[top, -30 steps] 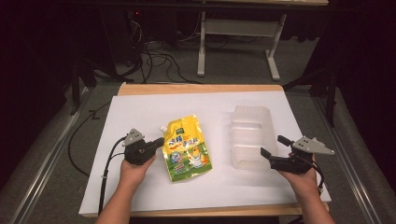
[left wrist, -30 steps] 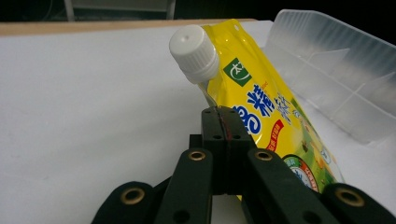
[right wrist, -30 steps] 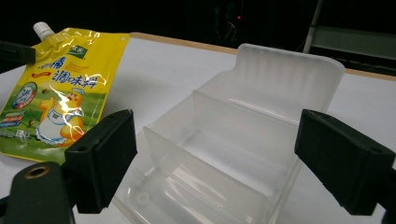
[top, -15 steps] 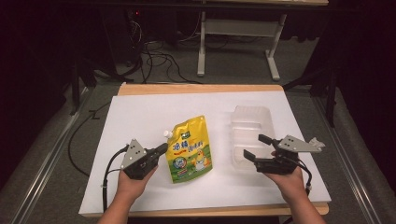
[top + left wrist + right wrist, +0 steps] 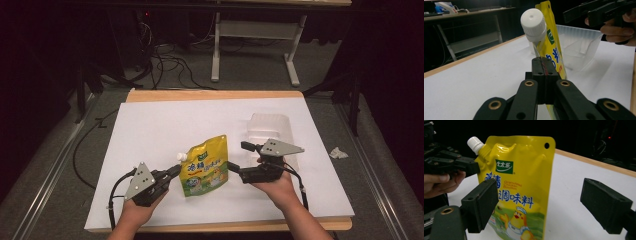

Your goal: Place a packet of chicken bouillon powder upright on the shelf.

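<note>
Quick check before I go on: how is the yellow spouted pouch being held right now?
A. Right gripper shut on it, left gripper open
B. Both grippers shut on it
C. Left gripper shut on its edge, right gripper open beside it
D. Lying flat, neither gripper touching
C: the left gripper has its jaws closed on the edge of the yellow spouted pouch below the white screw cap, while the right gripper has its jaws spread wide, apart from the pouch.

Pouch (image 5: pixel 519 187) base: cut off by bottom edge (right gripper view).
Clear tray (image 5: pixel 270 132) near side: behind right gripper (image 5: pixel 245 161).
</note>
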`<state>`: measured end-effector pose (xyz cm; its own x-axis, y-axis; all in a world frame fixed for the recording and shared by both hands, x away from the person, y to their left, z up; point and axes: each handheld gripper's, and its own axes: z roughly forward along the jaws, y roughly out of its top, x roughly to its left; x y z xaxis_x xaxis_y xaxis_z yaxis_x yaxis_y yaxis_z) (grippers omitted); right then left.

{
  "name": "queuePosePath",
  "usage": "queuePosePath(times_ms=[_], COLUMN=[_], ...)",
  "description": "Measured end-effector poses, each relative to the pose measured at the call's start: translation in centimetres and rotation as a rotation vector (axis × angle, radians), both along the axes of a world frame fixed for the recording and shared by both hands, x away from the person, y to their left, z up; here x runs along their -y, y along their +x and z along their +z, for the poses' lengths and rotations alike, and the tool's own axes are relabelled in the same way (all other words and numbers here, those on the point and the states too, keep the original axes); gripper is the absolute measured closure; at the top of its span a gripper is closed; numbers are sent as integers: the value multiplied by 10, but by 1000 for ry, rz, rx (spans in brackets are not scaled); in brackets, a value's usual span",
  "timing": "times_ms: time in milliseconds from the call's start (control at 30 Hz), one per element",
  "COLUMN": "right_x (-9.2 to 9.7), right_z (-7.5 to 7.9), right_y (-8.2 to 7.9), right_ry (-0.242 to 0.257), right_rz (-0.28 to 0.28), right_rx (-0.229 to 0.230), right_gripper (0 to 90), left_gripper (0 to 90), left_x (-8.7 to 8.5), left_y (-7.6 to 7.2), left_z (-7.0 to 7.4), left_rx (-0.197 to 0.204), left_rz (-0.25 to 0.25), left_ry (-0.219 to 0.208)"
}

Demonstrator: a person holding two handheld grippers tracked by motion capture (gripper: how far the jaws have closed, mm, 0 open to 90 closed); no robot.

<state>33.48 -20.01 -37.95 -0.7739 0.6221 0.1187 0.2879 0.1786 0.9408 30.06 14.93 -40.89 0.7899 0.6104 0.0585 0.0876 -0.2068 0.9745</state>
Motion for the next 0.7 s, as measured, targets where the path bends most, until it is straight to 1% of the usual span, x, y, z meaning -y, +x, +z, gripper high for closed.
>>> queuePosePath(times_ms=[67,133,200,233,300,400,433,467,500,533,567,700], right_x=[-3,-10,-15,-18,-24,-33,-35,-38,-38,-40,-40,-42], right_z=[-1,-3,-5,-6,-7,-12,-13,-14,-14,-15,-15,-18], right_y=[1,6,11,14,17,19,19,19,19,19,19,18], right_ry=[0,5,7,21,24,7,0,-8,-8,-11,-11,-12], right_rz=[6,23,32,49,57,76,77,78,78,86,86,102], right_rx=[-2,-16,-21,-28,-44,-53,-57,-66,-66,-69,-69,-72], right_gripper=[151,145,121,114,113,120,130,164,164,198,198,307], left_gripper=[900,900,900,900,900,900,900,900,900,900,900,900], left_x=[-1,0,0,0,0,-1,-1,-2,-2,-2,-2,-2], left_y=[-1,-4,-6,-6,-7,-9,-9,-10,-10,-10,-10,-11], left_z=[0,0,1,1,1,0,0,0,0,0,0,0], left_rx=[-10,-3,-4,-4,-5,-6,-5,-2,-1,0,-1,7], left_rz=[-10,-22,-34,-36,-40,-53,-56,-59,-60,-62,-63,-65], left_ry=[-8,-8,-7,-8,-5,-4,-1,5,8,8,9,13])
